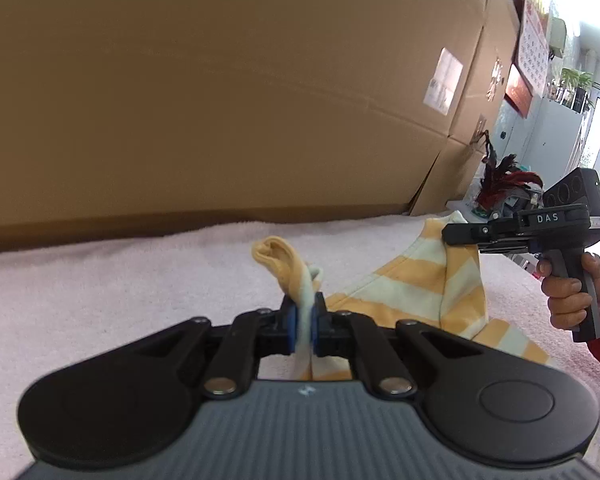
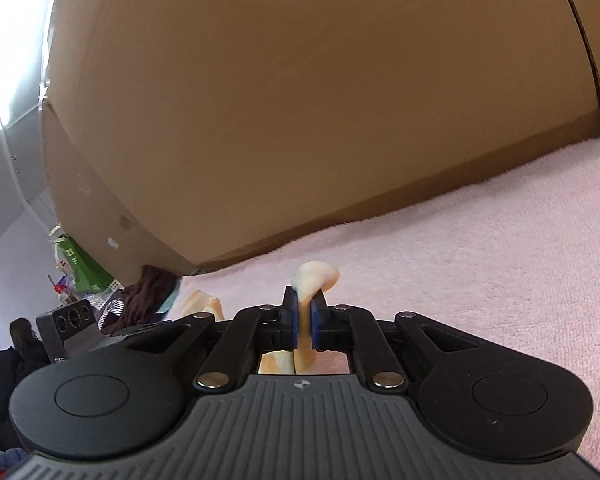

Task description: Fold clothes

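Observation:
A yellow-and-cream striped garment [image 1: 412, 292] hangs lifted above the pink towel surface [image 1: 120, 280]. My left gripper [image 1: 304, 320] is shut on one edge of it, and a fold of cloth pokes out past the blue pads. At the right of the left wrist view my right gripper [image 1: 460, 236], in a person's hand [image 1: 568, 292], pinches another corner of the same garment. In the right wrist view that gripper [image 2: 304, 320] is shut on the garment corner [image 2: 314, 278], which bulges above the pads. More of the cloth [image 2: 204, 304] shows to the left beside the left gripper's body [image 2: 76, 328].
Large cardboard boxes [image 1: 220, 100] stand as a wall along the far edge of the towel-covered surface [image 2: 480, 260]. Dark clothes [image 2: 148, 296] and a green bag [image 2: 80, 268] lie at one end. A red-and-black object [image 1: 504, 188] and shelves sit at the other end.

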Demonstrator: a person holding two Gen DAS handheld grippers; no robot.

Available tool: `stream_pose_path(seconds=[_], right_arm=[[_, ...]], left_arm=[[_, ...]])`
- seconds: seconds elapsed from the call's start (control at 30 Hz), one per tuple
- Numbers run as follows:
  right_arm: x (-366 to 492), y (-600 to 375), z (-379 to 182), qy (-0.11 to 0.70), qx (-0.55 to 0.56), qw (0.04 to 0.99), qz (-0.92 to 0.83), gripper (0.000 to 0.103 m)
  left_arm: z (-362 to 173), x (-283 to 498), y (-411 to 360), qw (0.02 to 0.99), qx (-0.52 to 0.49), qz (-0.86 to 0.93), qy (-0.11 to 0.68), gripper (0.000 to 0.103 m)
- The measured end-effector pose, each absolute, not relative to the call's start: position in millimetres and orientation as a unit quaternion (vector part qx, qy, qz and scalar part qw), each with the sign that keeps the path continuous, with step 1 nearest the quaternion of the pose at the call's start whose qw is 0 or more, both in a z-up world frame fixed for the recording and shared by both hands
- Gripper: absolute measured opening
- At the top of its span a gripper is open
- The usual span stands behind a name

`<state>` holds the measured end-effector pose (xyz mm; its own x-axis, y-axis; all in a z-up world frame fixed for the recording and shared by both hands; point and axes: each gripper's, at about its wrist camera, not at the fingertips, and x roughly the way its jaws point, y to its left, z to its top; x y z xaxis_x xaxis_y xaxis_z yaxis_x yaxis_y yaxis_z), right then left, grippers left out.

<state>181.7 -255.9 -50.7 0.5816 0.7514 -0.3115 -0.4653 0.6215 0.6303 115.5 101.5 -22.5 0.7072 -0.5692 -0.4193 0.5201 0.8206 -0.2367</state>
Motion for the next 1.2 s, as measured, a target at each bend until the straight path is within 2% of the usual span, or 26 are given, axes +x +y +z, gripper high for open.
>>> stream_pose_path(seconds=[0.27, 0.43, 0.63, 0.87, 1.07, 1.17, 1.2], right_arm=[[118.0, -264.7, -12.7, 0.244, 0.233, 0.842, 0.421, 0.007], [80.8, -271.3, -12.3, 0.244, 0.204, 0.832, 0.455, 0.007], [56.0, -277.8, -24.2, 0.269, 0.154, 0.824, 0.475, 0.007], [38.7, -268.6, -36.9, 0.319, 0.073, 0.822, 0.465, 0.009], [20.1, -254.5, -35.1, 0.305, 0.008, 0.844, 0.441, 0.009], [9.2, -244.4, -29.3, 0.287, -0.038, 0.853, 0.434, 0.013], [5.5, -240.0, -28.7, 0.283, -0.054, 0.854, 0.433, 0.014]], left_arm=[[10.3, 41.4, 118.7, 0.929, -0.052, -0.313, 0.189, 0.004], [2.1, -6.1, 125.8, 0.923, -0.049, -0.345, 0.165, 0.004], [-17.8, -57.1, 119.7, 0.908, 0.019, -0.385, 0.164, 0.004], [-31.8, -75.9, 100.2, 0.896, 0.121, -0.387, 0.180, 0.012], [-27.0, -87.3, 108.7, 0.871, 0.192, -0.402, 0.206, 0.019], [-7.8, -96.3, 121.9, 0.871, 0.178, -0.415, 0.196, 0.022], [0.1, -98.6, 125.5, 0.875, 0.166, -0.416, 0.182, 0.028]])
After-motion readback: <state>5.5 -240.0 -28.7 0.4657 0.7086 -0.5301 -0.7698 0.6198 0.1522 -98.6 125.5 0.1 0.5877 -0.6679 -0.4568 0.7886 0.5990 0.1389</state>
